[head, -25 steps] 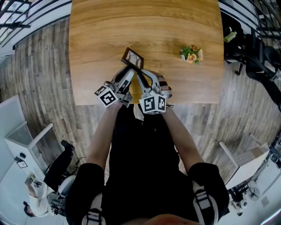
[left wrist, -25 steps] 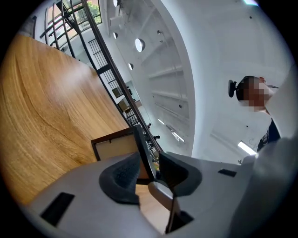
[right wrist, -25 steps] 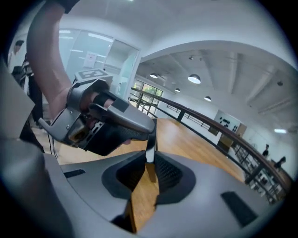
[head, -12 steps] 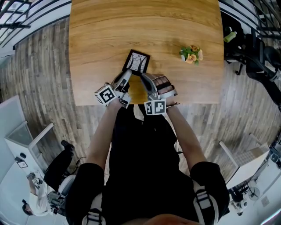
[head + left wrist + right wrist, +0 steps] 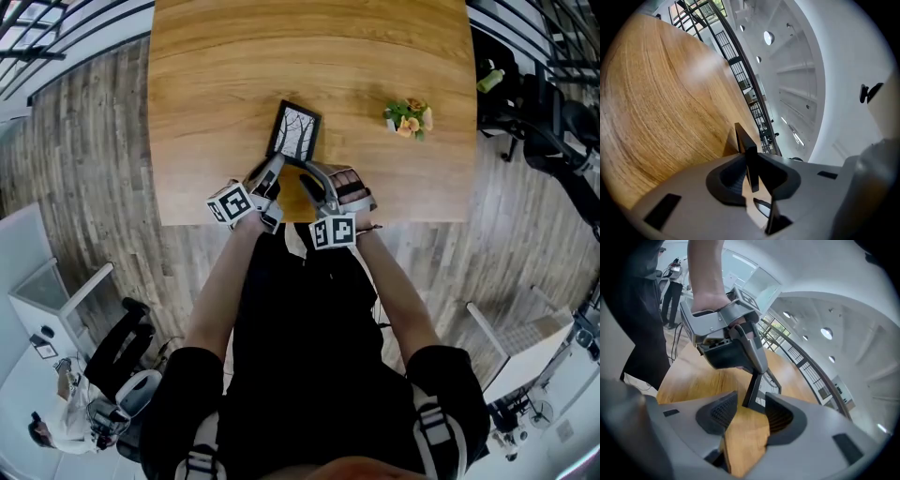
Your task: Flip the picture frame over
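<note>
The black picture frame (image 5: 295, 131) rests low on the wooden table (image 5: 225, 66) with its tree picture facing up. My left gripper (image 5: 271, 168) reaches its near left corner. In the left gripper view the thin black frame edge (image 5: 750, 161) stands between the closing jaws, and the pads (image 5: 736, 180) press on it. My right gripper (image 5: 315, 175) is at the near right corner, its jaws opening. The frame's edge (image 5: 753, 387) lies between its wide-apart pads (image 5: 723, 412) without touching them. In that view the left gripper (image 5: 751, 365) comes down onto the same edge.
A small bunch of orange flowers (image 5: 409, 115) lies on the table to the right of the frame. The table's near edge (image 5: 403, 219) runs just under both grippers. Chairs and a green bottle (image 5: 490, 79) stand off the table at the right.
The frame has gone from steeply tilted to nearly flat, picture side up. Both grippers have sunk toward the table. The right gripper has let go and opened.
</note>
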Motion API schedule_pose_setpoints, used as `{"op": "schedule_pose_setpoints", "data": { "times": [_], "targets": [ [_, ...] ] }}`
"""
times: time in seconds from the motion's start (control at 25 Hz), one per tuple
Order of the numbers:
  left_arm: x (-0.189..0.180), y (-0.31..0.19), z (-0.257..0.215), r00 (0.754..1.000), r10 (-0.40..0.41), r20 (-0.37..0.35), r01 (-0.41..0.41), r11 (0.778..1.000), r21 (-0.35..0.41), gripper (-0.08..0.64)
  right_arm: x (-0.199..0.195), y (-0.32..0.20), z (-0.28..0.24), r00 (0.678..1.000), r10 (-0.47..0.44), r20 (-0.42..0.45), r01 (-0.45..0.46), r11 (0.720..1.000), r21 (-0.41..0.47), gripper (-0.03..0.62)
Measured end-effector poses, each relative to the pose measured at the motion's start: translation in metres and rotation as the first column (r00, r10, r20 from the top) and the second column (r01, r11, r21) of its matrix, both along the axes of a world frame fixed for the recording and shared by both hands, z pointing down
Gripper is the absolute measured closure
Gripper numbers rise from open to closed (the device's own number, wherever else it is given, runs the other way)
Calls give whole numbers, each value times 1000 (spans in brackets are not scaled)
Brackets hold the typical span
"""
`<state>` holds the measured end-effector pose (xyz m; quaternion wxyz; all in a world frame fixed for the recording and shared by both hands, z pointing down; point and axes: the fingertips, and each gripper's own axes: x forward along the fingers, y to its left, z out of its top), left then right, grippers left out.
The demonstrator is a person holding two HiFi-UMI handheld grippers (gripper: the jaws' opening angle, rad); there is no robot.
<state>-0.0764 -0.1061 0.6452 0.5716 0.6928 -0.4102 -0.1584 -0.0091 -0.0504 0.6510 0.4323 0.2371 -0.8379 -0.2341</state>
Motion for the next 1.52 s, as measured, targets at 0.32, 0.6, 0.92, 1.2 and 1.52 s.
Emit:
{"op": "schedule_pose_setpoints", "data": {
  "times": [0.32, 0.6, 0.92, 1.2, 1.52],
  "targets": [
    [4, 2, 0, 948, -163, -272, 143, 986, -89, 474, 10, 1, -12, 759, 499, 417, -216, 799, -562, 394],
    [1, 6, 9, 942, -181, -281, 161, 983, -91, 474, 20, -8, 19, 220, 941, 257, 111, 237, -965, 385],
    [6, 12, 22, 945, -192, -265, 167, 980, -112, 476, 15, -16, 29, 94, 991, 94, 306, 61, -950, 442],
    [11, 13, 28, 934, -203, -293, 172, 977, -129, 474, 23, -17, 38, 85, 992, 89, 218, 69, -974, 474],
    [-14, 28, 45, 995, -91, 29, 93, 989, -113, 428, 24, -16, 39, 140, 985, 101, 175, 75, -982, 488]
  ]
}}
